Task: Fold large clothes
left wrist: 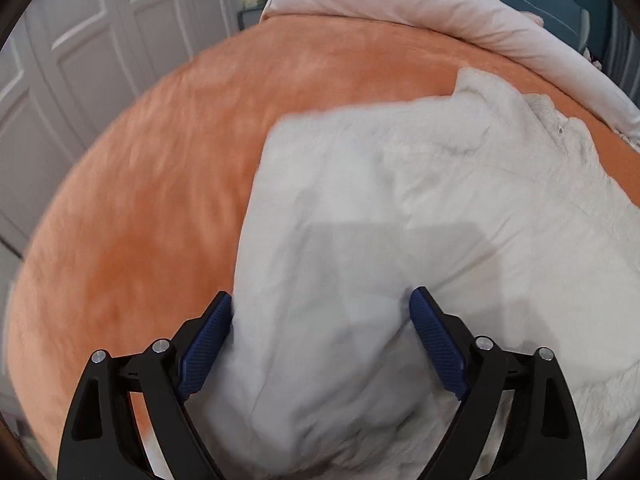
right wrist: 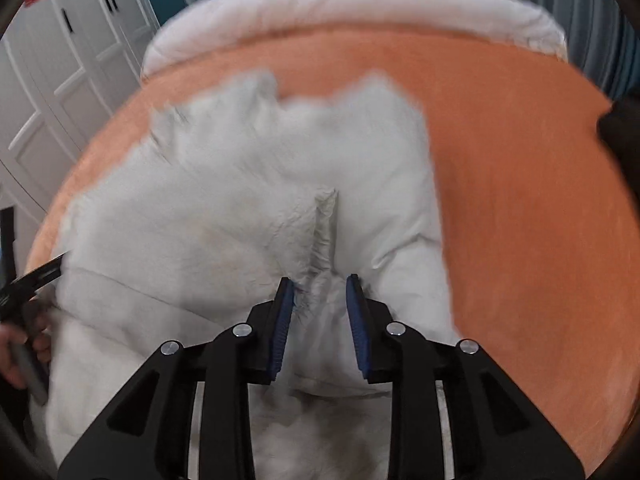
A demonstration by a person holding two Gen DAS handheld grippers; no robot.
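Right now the white garment [right wrist: 248,184] is lying on the orange bed cover [right wrist: 520,200], bunched between both grippers; the left gripper [left wrist: 320,312] is gaping wide around a thick fold, the right gripper [right wrist: 318,300] is part-open astride a ridge, gripping nothing; pinching both layers together would be keeping edges aligned

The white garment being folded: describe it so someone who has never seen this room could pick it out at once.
Start at the bed, covered by an orange blanket. On that blanket lies the white garment, crumpled and wrinkled, spread across the near part. Unlike the pale pinkish duvet rolled along the bed's far edge, it is whiter and thinner and lies directly in front of both tongs.
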